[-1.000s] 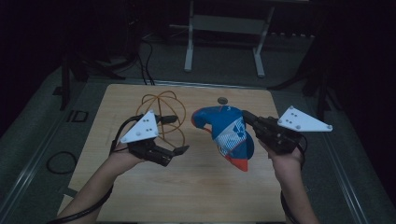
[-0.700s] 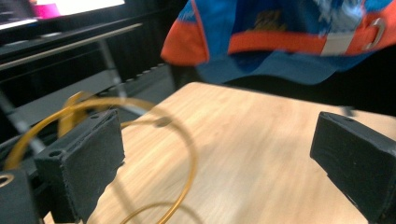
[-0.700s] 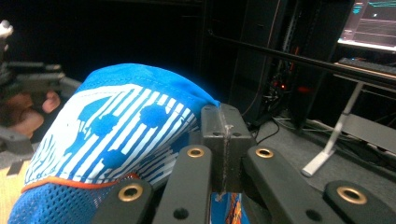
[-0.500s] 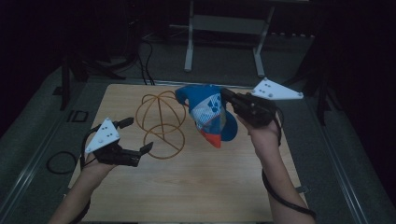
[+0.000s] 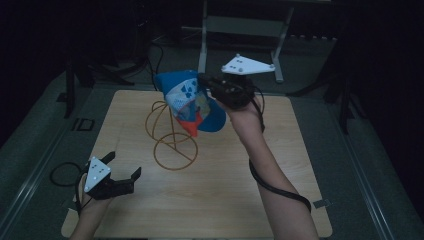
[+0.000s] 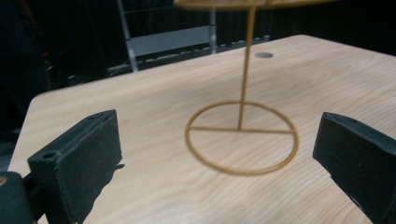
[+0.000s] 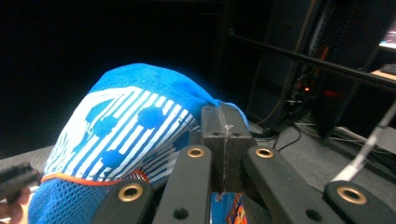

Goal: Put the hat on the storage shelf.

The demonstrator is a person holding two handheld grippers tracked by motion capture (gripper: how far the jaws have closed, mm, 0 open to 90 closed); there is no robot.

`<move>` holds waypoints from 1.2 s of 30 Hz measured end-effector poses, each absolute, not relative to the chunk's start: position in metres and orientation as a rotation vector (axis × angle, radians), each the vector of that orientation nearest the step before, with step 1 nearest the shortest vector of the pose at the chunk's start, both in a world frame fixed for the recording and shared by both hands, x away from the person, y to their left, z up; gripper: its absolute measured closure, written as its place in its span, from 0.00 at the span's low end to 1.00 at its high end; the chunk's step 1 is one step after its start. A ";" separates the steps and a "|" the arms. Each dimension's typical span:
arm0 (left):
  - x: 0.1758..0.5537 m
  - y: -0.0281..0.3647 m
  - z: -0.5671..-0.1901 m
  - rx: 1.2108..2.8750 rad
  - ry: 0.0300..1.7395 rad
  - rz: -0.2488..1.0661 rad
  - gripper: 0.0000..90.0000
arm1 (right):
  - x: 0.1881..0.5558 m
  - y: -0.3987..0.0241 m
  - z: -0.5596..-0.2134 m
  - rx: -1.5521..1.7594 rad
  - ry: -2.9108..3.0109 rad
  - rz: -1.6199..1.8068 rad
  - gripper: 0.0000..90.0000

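Blue cap [image 5: 192, 102] in right gripper [image 5: 207, 82]

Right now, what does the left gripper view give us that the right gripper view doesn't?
Left gripper view: the left gripper with jaws wide apart and nothing between them, low over the wooden table, facing the gold wire stand, ring base and upright rod. Right gripper view: the right gripper clamped shut on the blue cap, with dark racks and cables behind. Both: black jaws at the bottom and a dark room behind.
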State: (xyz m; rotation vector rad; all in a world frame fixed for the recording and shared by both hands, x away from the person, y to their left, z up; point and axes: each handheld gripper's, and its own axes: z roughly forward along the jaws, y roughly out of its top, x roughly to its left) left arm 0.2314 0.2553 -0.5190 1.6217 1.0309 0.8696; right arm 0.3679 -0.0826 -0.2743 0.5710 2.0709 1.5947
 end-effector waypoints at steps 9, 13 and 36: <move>0.229 0.261 -0.541 1.629 1.074 0.902 0.02 | 0.371 -0.027 -0.284 0.494 2.196 1.607 1.00; 0.229 0.265 -0.544 1.600 1.092 0.894 0.02 | 0.371 -0.007 -0.294 0.462 2.262 1.587 1.00; 0.235 0.267 -0.557 1.628 1.122 0.807 0.02 | 0.384 -0.022 -0.356 0.572 2.387 1.567 1.00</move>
